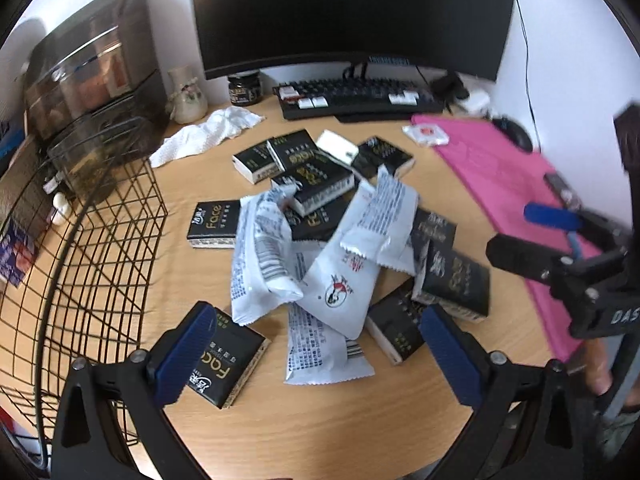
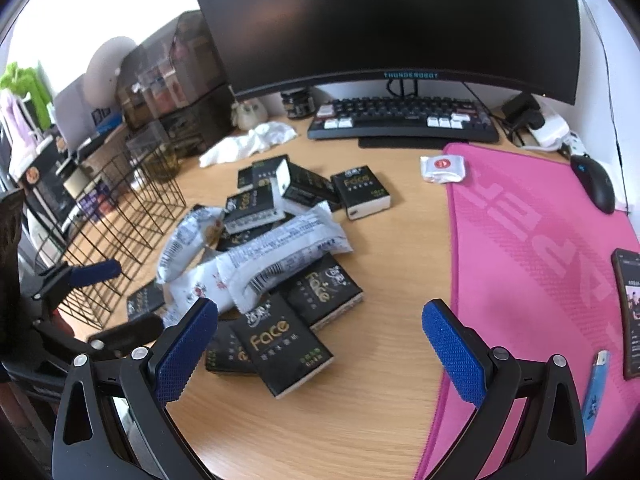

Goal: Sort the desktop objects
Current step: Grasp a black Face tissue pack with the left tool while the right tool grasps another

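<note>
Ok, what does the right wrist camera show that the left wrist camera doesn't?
Only the right wrist view shows the blue lighter on the pink desk mat, and the green plush toy far left.

Only the left wrist view shows the lone black Face tissue pack lying apart near the black wire basket.

Both show the pile of white snack wrappers, the dark keyboard, the black curved monitor, the crumpled white cloth, and both grippers open.

White snack packets [image 1: 320, 264] covered most of the black tissue packs [image 1: 308, 216] ahead of the left gripper [image 1: 320, 356]. Right of the right gripper [image 2: 320, 350], the phone [image 2: 630, 312] was cut by the frame edge; packet print was illegible.
</note>
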Demonstrator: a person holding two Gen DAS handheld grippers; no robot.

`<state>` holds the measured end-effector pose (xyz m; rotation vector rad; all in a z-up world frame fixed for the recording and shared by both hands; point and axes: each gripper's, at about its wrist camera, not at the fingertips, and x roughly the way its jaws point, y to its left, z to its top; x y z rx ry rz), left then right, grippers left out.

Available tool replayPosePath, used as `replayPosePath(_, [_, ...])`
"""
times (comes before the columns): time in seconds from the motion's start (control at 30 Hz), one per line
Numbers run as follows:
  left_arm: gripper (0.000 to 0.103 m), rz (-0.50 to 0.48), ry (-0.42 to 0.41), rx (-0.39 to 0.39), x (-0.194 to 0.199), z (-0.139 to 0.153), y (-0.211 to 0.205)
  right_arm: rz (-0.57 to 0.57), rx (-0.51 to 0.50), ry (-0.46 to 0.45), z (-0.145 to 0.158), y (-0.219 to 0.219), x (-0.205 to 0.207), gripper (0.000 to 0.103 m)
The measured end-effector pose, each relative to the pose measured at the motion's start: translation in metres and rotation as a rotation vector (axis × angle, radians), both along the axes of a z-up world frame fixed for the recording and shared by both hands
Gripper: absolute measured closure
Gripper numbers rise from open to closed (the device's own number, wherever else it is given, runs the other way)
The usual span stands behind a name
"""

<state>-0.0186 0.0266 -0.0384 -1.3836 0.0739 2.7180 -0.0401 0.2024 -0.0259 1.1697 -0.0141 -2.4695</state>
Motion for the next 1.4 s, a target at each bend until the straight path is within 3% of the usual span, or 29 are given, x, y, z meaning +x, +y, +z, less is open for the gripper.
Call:
replayPosePath(0.37, [0.001,0.016,-0.071,-0.014,-0.003,-0.029,-0.03,0.055,0.018,-0.066,-0.029,-0.009,-0.01,0.0])
replayPosePath(0.97, [0.001,0.003,-0.125,-0.006,-0.006,-0.051,-0.047,0.141,0.006,-0.117,-0.042,-0.029,-0.006,0.0])
replayPosePath(1.2, [0.001,-0.104,-0.136,0.026,0.003,-0.048,-0.017,0.135,0.0,-0.12,-0.042,-0.026,-0.007,0.0])
replayPosePath(1.3, [0.001,-0.059,-0.135,0.017,-0.001,-0.05,-0.022,0.14,0.005,-0.119,-0.041,-0.026,-0.007,0.0])
replayPosePath(1.4, [0.001,-0.011,-0.166,0.063,-0.006,-0.06,-0.039,0.15,0.01,-0.116,-0.04,-0.028,-0.005,0.0])
